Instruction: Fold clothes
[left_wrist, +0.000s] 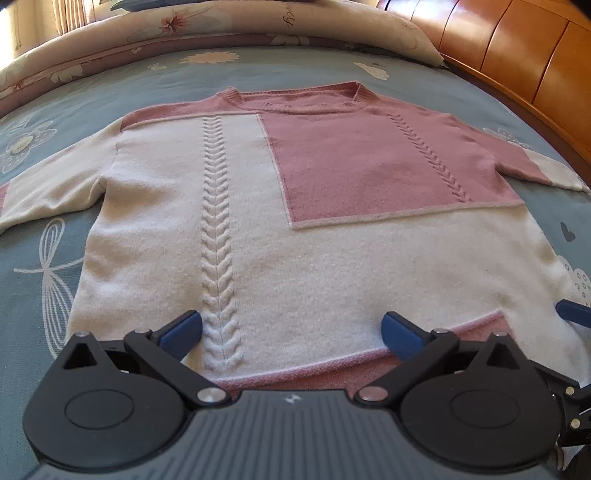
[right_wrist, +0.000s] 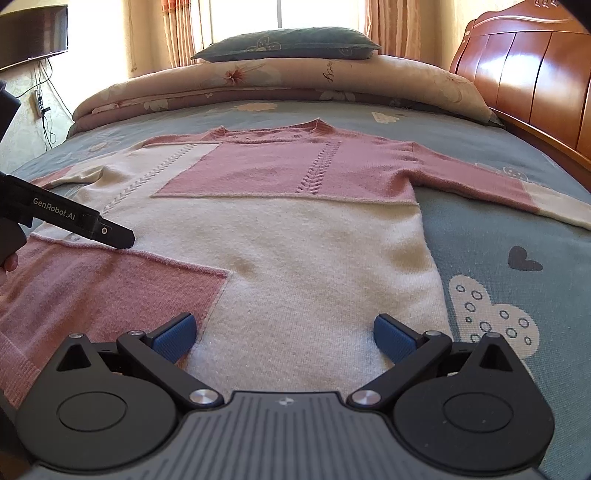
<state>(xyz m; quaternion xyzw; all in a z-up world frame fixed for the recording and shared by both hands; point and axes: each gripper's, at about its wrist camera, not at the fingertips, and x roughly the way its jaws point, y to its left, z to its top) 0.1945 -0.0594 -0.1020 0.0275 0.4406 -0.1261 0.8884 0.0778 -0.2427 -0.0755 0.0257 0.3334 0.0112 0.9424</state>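
A pink and cream knit sweater (left_wrist: 295, 229) lies flat on the bed, collar far, hem near, both sleeves spread out. My left gripper (left_wrist: 291, 332) is open just above the hem, its blue pads either side of the cable-knit stripe (left_wrist: 218, 221). In the right wrist view the same sweater (right_wrist: 295, 251) fills the middle. My right gripper (right_wrist: 282, 334) is open over the hem's right part, near the side edge. The left gripper's black body (right_wrist: 74, 218) reaches in from the left over the sweater. Nothing is held in either gripper.
The bed has a blue-grey sheet (right_wrist: 517, 295) with white flower and heart prints. A folded floral quilt (right_wrist: 277, 85) and a dark pillow (right_wrist: 288, 44) lie beyond the collar. A wooden headboard (right_wrist: 535, 81) runs along the right. Curtains and a window stand behind.
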